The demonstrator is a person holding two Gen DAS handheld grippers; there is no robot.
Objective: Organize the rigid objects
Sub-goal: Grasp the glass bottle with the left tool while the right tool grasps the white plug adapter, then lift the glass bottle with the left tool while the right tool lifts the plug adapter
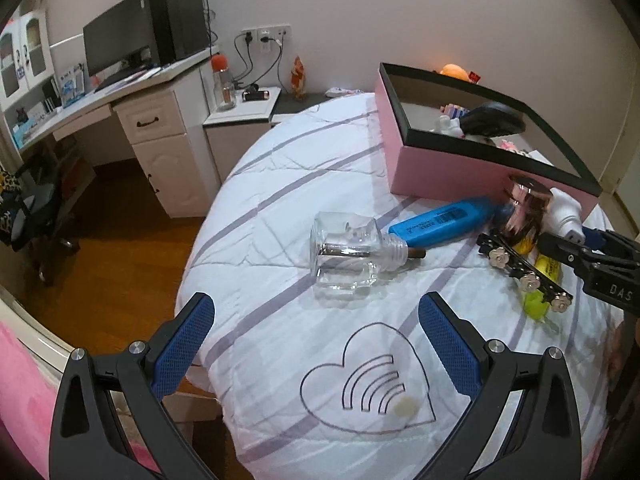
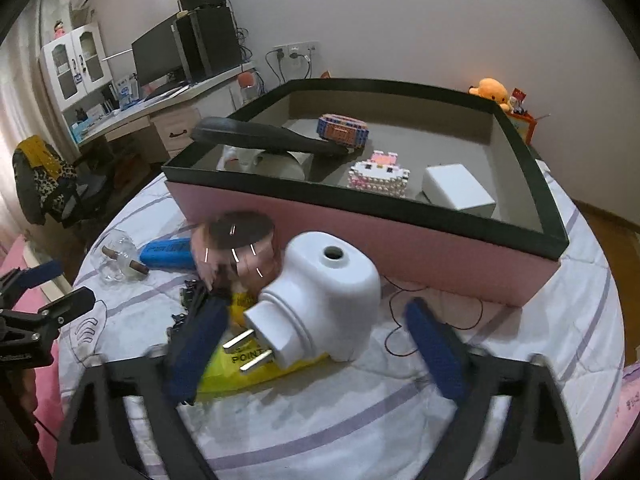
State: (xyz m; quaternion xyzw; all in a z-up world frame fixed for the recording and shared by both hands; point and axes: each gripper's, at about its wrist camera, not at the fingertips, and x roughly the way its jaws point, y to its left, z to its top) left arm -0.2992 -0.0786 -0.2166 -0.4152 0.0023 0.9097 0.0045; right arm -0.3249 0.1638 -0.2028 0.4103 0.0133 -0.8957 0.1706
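Partway through. Pink box [image 2: 360,236], upper half of the right wrist frame, already holds a black handled item [image 2: 272,138], a blue-orange block piece [image 2: 343,127], a pink-white bead figure [image 2: 379,175], a white adapter block [image 2: 458,191] and something white under the handle.

Left on the quilt [image 1: 280,344], in front of the box:
- white plug [image 2: 320,300], centre of right wrist frame, prongs toward camera, lying on a yellow packet [image 2: 248,360]
- copper-coloured round tin [image 2: 240,246], just upper left of the plug
- blue marker [image 1: 444,222] and clear glass bottle [image 1: 346,256], mid-frame in left wrist view
- black strip with silver knobs [image 1: 524,272], right side, over the yellow packet

Right gripper [image 2: 316,344]: jaws about half open, straddling the plug. Blurred; no pad clearly pressing, so no grip yet as far as I can see.

Left gripper [image 1: 316,344]: wide open, empty, hovering short of the bottle.

Likely next: plug, then bottle.
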